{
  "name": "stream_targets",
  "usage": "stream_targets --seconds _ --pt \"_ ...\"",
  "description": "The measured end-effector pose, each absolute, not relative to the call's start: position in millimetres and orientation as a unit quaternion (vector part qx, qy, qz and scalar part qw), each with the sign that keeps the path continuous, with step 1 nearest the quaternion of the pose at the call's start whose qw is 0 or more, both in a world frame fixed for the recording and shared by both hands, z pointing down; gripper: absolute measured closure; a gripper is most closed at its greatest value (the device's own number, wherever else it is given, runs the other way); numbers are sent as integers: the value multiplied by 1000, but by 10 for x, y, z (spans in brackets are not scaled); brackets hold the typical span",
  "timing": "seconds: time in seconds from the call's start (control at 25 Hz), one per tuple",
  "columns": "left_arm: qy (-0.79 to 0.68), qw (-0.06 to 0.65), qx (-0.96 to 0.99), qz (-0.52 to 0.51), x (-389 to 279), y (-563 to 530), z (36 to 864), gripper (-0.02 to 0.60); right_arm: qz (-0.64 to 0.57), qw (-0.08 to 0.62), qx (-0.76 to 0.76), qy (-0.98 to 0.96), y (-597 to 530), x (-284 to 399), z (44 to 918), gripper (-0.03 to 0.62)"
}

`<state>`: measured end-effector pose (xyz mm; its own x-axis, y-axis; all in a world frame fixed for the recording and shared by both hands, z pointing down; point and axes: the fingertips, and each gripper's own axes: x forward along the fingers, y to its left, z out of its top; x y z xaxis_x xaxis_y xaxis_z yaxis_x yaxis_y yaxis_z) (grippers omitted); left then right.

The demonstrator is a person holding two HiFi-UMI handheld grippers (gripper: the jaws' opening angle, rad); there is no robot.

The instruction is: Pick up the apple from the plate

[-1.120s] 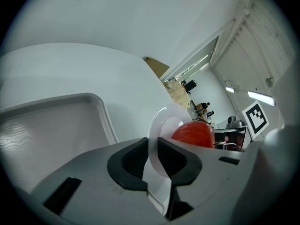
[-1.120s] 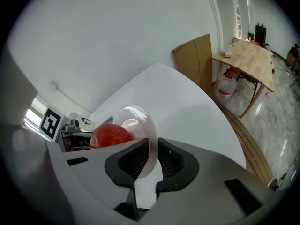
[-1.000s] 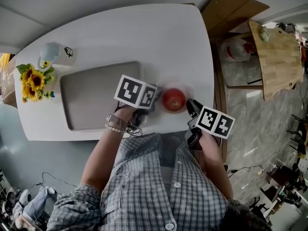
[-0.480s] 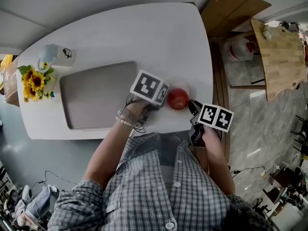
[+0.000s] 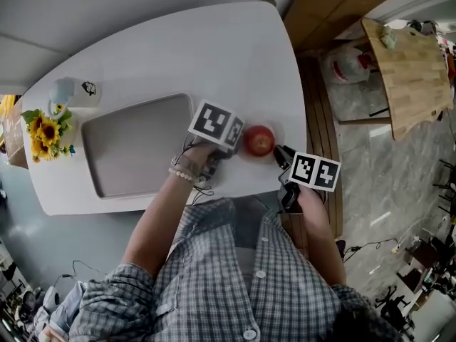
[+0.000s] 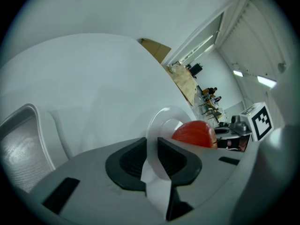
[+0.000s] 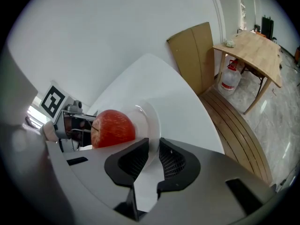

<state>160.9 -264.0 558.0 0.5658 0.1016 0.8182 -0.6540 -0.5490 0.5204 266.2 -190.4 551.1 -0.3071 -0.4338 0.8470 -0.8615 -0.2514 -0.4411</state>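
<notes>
Overhead, the head view showed the apple [image 5: 259, 140] sitting on a small pale plate [image 5: 276, 130] near the near edge of the table [image 5: 178, 55], with the left gripper [image 5: 236, 144] just beside it on one side and the right gripper [image 5: 280, 153] on the other. From the left gripper view, that gripper's pads were clenched on the plate's thin rim, the apple lying just beyond them, not between them. From the right gripper view, the same held: its pads pinched the opposite rim, with the fruit just past them. So neither gripper had the apple. It looked round, glossy and red with faint paler streaks. It would likely be firm, fairly heavy for its size and slick-skinned, apt to roll or squirt out of a shallow pinch. A grip across its widest middle, with moderate pressure to avoid bruising, seemed best.
</notes>
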Motion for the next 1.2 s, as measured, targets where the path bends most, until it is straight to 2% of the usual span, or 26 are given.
stream_targets --seconds 0.24,0.64,0.8,0.92,1.2 --pt "-197 465 778 374 1623 -2717 5530 515 542 182 550 -609 -1887 2636 5495 525" --pt "-267 514 784 222 1487 -3054 5307 512 519 162 574 -612 -1876 2706 5395 524" --pt "-287 469 817 175 1360 -3174 5006 519 460 165 600 -633 -1926 2784 5154 527" --pt "-297 421 845 145 1201 -3210 4737 559 392 172 598 -677 -2009 2693 4875 559" --pt "-325 289 891 129 754 -3083 4150 571 234 219 538 -780 -2227 2050 4223 562"
